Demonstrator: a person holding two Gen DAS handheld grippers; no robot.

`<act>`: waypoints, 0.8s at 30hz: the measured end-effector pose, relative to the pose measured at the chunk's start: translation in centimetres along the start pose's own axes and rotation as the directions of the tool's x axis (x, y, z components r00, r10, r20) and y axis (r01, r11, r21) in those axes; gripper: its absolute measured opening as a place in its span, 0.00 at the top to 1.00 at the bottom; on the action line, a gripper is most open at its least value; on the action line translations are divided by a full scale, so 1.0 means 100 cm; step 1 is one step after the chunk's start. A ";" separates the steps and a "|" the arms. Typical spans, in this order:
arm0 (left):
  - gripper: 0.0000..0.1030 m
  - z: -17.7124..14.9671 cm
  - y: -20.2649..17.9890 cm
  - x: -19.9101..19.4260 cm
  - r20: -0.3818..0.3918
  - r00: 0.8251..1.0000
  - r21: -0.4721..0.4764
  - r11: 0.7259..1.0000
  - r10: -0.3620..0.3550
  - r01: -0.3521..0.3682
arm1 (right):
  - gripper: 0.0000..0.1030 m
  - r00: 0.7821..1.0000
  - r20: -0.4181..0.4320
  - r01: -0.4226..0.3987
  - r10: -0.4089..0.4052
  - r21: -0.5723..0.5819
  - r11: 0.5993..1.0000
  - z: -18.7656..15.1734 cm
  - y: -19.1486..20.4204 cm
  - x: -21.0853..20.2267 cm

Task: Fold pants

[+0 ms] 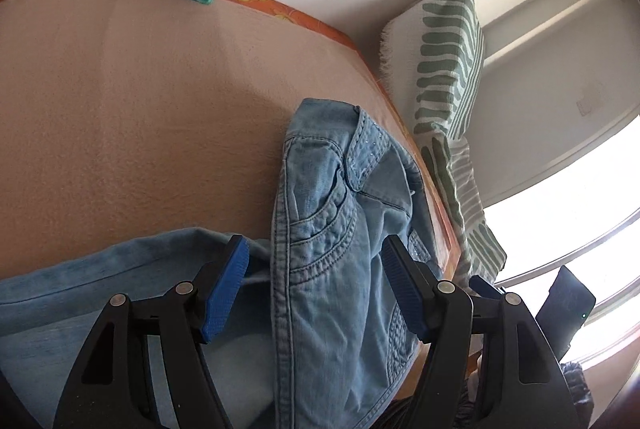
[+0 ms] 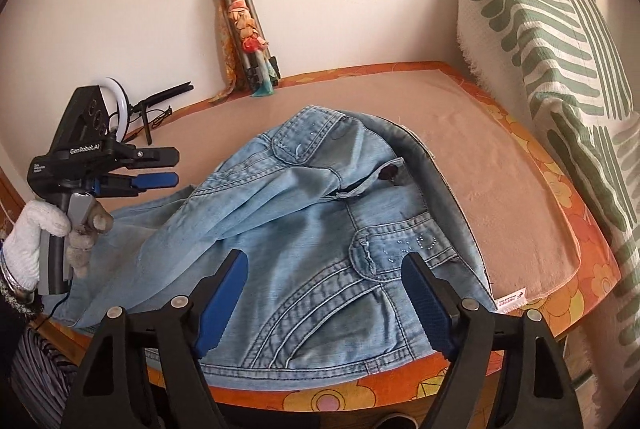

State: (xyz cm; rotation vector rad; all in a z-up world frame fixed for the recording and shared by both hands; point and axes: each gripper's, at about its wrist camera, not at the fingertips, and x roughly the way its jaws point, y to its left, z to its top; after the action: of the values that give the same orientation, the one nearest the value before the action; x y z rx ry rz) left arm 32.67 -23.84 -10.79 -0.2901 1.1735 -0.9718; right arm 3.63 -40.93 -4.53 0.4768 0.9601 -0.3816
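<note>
Light-blue denim pants (image 2: 312, 209) lie crumpled on a pink blanket (image 2: 500, 165), waistband and pockets up, with a leg trailing off to the left. In the right wrist view my right gripper (image 2: 325, 263) hovers open over the pocket seams near the front edge, its blue pads clear of the cloth. My left gripper (image 2: 174, 167), held in a white-gloved hand (image 2: 36, 233), stands open at the left above the pant leg. In the left wrist view the left gripper (image 1: 314, 249) straddles a raised fold of the pants (image 1: 320, 197) without pinching it.
An orange floral cover (image 2: 576, 229) edges the blanket. A green-striped cushion (image 2: 540, 49) leans at the right. A tripod wrapped in a scarf (image 2: 244, 37) and a ring light (image 2: 120, 97) stand by the back wall. A bright window (image 1: 580, 209) lies beyond the cushion (image 1: 444, 53).
</note>
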 end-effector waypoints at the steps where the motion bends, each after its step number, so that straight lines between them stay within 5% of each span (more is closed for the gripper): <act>1: 0.33 0.002 0.001 0.005 0.001 1.000 -0.003 1.000 0.001 -0.001 | 0.25 1.000 -0.002 -0.005 0.005 0.025 1.000 0.000 -0.008 0.001; 8: 0.33 0.013 0.011 0.028 0.011 1.000 -0.066 0.998 -0.022 0.023 | 0.33 0.999 -0.028 -0.013 0.018 0.160 0.987 -0.010 -0.057 0.014; 15: 0.37 0.020 -0.001 0.048 0.034 0.992 -0.064 0.991 -0.119 0.121 | 0.39 0.998 -0.033 -0.043 0.055 0.289 0.956 -0.017 -0.095 0.017; 20: 0.65 0.024 -0.023 0.051 0.058 0.988 0.023 0.989 -0.145 0.144 | 0.44 0.998 -0.038 -0.032 0.044 0.284 0.958 -0.017 -0.098 0.019; 24: 0.76 0.024 -0.048 0.043 0.075 0.984 0.120 0.981 -0.159 0.150 | 0.51 0.998 -0.047 -0.029 0.045 0.290 0.957 -0.020 -0.104 0.022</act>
State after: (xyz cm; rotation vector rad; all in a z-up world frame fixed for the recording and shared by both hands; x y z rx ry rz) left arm 32.70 -30.60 -9.50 -0.3315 1.0256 -1.1477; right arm -1.85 -48.69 -9.61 0.7740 0.9495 -0.4805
